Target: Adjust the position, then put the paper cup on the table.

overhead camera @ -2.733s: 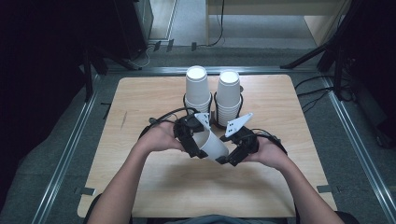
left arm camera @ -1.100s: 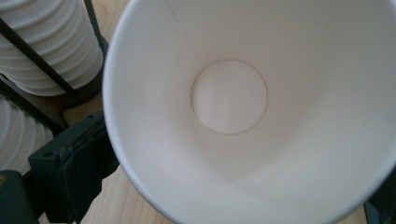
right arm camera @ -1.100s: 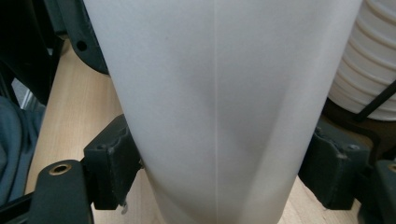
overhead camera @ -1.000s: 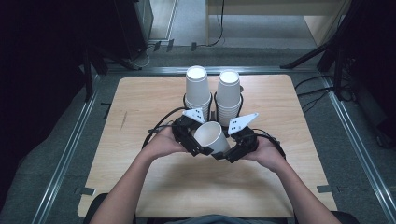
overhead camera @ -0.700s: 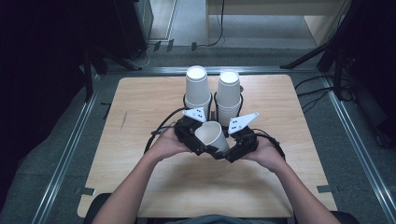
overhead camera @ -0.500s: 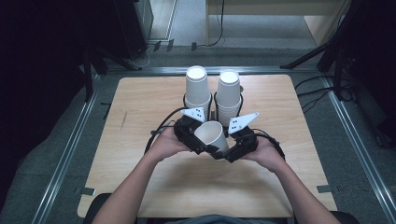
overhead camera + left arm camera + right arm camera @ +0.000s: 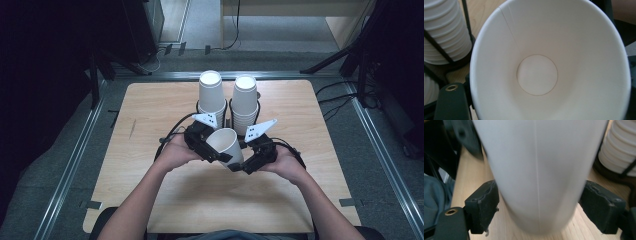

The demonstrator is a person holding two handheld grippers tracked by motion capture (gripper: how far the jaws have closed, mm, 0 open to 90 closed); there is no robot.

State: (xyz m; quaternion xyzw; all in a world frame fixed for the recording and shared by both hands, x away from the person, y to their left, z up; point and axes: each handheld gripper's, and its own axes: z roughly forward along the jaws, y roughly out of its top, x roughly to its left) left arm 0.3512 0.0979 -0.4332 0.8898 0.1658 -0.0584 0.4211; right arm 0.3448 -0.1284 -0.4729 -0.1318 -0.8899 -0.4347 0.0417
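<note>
A white paper cup [image 7: 224,143] hangs tilted between both grippers over the table's middle, mouth up and toward my left gripper. My left gripper [image 7: 212,148] has just been closing, and its jaws grip the cup's sides near the rim. The left gripper view looks straight into the cup [image 7: 544,65], with one finger [image 7: 451,102] at the lower left. My right gripper [image 7: 246,162] has just been opening. In its view both pads [image 7: 482,206] flank the cup's lower body [image 7: 537,177] without pressing it.
Two tall stacks of white paper cups [image 7: 211,95] [image 7: 245,100] stand upside down in black wire holders just behind the grippers. The wooden table [image 7: 150,115] has bare room at left, right and front. Metal rails and cables run along the floor around it.
Since the earliest frame the cup has tipped from lying sideways between the grippers to mouth-up. Over the last second the hands and cup have stayed put.
</note>
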